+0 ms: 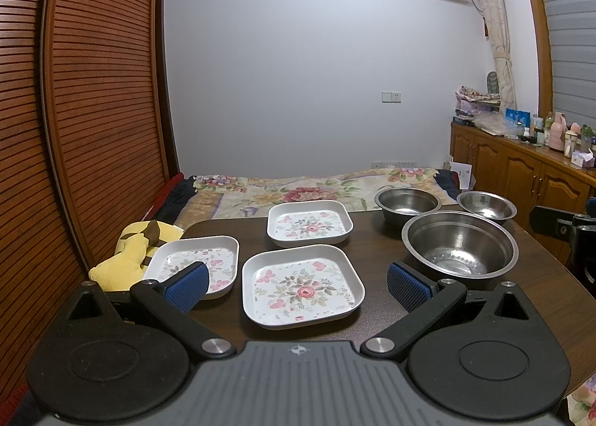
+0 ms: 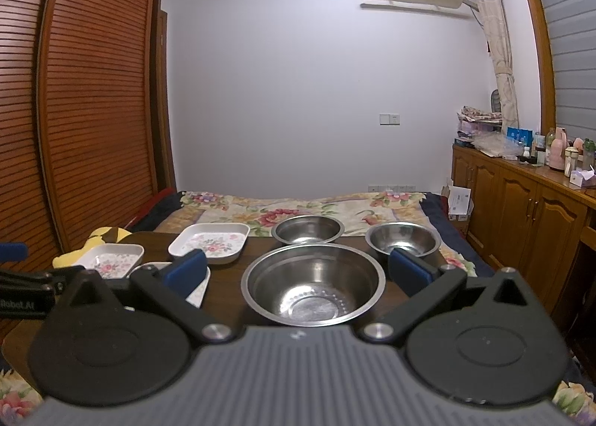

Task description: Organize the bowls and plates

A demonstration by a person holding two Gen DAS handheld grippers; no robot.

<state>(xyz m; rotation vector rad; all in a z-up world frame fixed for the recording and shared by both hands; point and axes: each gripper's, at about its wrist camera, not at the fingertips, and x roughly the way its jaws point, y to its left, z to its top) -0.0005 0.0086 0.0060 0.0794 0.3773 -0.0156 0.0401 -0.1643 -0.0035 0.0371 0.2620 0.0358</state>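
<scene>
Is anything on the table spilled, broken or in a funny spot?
Nothing looks spilled or broken. The odd one is a yellow plush toy at the table's left edge, beside a flowered plate. It isn't a dish.

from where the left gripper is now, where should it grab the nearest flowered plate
Probably the near rim of the nearest flowered plate, approached straight ahead. Its raised, thin edge faces the open left gripper, so one finger can go inside and one outside.
</scene>
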